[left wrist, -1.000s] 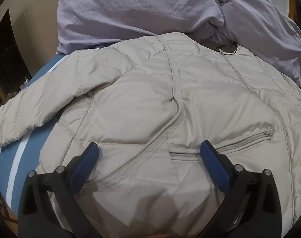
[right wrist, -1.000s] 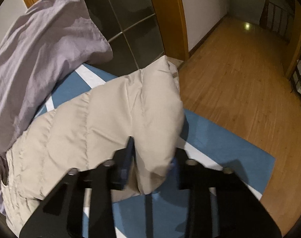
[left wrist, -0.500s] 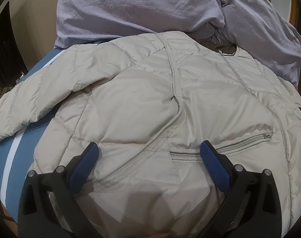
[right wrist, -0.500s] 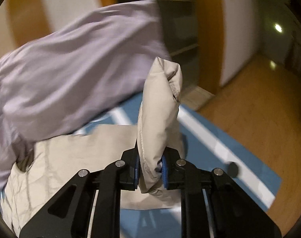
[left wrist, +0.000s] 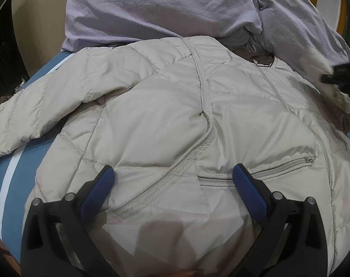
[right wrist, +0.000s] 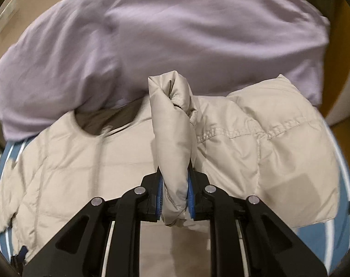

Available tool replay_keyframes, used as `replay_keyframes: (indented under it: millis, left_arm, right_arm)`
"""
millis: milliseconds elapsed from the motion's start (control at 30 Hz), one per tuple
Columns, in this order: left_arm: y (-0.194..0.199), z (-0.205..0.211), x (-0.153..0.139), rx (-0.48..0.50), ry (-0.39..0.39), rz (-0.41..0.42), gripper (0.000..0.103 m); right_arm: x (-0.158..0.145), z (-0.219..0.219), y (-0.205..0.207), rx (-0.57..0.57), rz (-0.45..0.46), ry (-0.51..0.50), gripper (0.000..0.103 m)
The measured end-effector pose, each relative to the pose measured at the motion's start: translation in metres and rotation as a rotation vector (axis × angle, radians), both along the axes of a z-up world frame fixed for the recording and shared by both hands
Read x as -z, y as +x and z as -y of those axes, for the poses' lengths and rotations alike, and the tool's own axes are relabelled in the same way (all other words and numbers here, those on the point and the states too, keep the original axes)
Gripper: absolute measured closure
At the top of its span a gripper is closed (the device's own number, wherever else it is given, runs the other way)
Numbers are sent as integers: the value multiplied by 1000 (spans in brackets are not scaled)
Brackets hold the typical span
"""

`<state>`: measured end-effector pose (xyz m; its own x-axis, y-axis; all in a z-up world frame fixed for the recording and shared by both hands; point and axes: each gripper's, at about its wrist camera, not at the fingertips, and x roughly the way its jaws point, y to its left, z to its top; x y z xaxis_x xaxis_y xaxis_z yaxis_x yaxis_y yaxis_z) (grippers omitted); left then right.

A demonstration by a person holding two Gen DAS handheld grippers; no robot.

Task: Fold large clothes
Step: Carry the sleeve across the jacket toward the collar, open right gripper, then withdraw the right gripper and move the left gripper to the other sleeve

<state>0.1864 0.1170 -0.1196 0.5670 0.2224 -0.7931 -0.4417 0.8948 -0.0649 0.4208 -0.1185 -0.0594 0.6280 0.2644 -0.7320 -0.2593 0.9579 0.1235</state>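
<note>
jacket (left wrist: 165, 120), your beige quilted puffer, is lying front-up and spread across the blue surface with white stripes (left wrist: 11, 173), its smooth nylon shell puffing into diamond-shaped stitched panels. a closed zipper placket is running down its middle, bending to one side near the hem, and a zipped slanted pocket (left wrist: 258, 173) is sitting on the panel beside it. one sleeve is trailing out flat toward the left edge of your left wrist view. behind the collar, a crumpled lavender garment (left wrist: 175, 7) of thin, finely wrinkled fabric is piling up against the jacket's shoulders.

your left claw (left wrist: 172, 175) is hovering spread wide over the lower hem, its blue-padded fingers (left wrist: 99, 189) standing far apart and gripping nothing; the pocket zipper is passing under the right-hand one.

your right claw (right wrist: 173, 198) is pinching the other sleeve (right wrist: 172, 138) tightly between its blue pads, the jaws nearly closed on the puffy roll of fabric. that sleeve is standing up from the claw, its cuff end curling over at the top with a stitched hem showing, above the jacket body (right wrist: 82, 161). a gathered seam is running across the shoulder panel to the right of it. the right wrist view is slightly blurring, and you are not getting any readable label or writing on either garment.
</note>
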Motion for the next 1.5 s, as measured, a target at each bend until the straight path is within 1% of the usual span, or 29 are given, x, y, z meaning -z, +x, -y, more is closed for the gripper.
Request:
replay_keyframes:
  millis: [133, 300, 467, 567, 633, 733, 767, 800, 867, 933, 967, 1000, 1033, 1100, 1133, 1267, 1367, 1433, 1500]
  left_arm:
    - [0, 0, 0, -1, -5, 2, 2]
    - [-1, -1, 0, 0, -11, 4, 2]
    - [0, -1, 0, -1, -10, 5, 2]
    - [0, -1, 0, -1, -10, 5, 2]
    - [0, -1, 0, -1, -10, 4, 2]
    - [-1, -1, 0, -1, -11, 5, 2]
    - [-1, 0, 0, -1, -11, 5, 2]
    - [-1, 0, 0, -1, -11, 5, 2]
    - [0, -1, 0, -1, -10, 4, 2]
    - [-1, -1, 0, -1, -10, 4, 2]
    - [-1, -1, 0, -1, -10, 4, 2]
    - [-1, -1, 0, -1, -11, 4, 2]
    - [-1, -1, 0, -1, -11, 4, 2]
    - [-1, -1, 0, -1, -11, 4, 2]
    - [-1, -1, 0, -1, -11, 5, 2]
    - [0, -1, 0, -1, -11, 4, 2]
    - [-1, -1, 0, -1, -12, 5, 2]
    - [-1, -1, 0, -1, -13, 6, 2]
    - [-1, -1, 0, -1, -16, 9, 2]
  right_arm:
    - [5, -55, -11, -96, -26, 4, 86]
    - [9, -102, -26, -174, -31, -5, 86]
    - [29, -123, -33, -199, -68, -36, 85]
    - [37, -125, -34, -212, -75, -52, 85]
    - [36, -122, -37, -235, -76, -56, 85]
    - [31, -118, -44, -292, -97, -65, 76]
    - [27, -115, -47, -317, -100, -66, 68]
    - [23, -113, -50, -336, -103, -54, 64]
    - [12, -107, -53, -346, -83, -13, 53]
    - [0, -95, -52, -313, -37, 18, 47]
    - [-4, -89, -49, -274, -10, 28, 43]
    - [-5, -84, -46, -245, 1, 30, 42]
    - [-5, -78, -40, -192, 9, 26, 39]
    - [2, -73, -30, -128, 0, 6, 34]
    - [7, -71, -26, -108, -11, -7, 29]
    - [29, -75, -19, -77, -51, -55, 19]
    - [39, -80, -20, -62, -37, -96, 11]
    - [46, -84, -20, -59, -30, -115, 8]
    - [53, -87, -23, -61, -2, -129, 6]
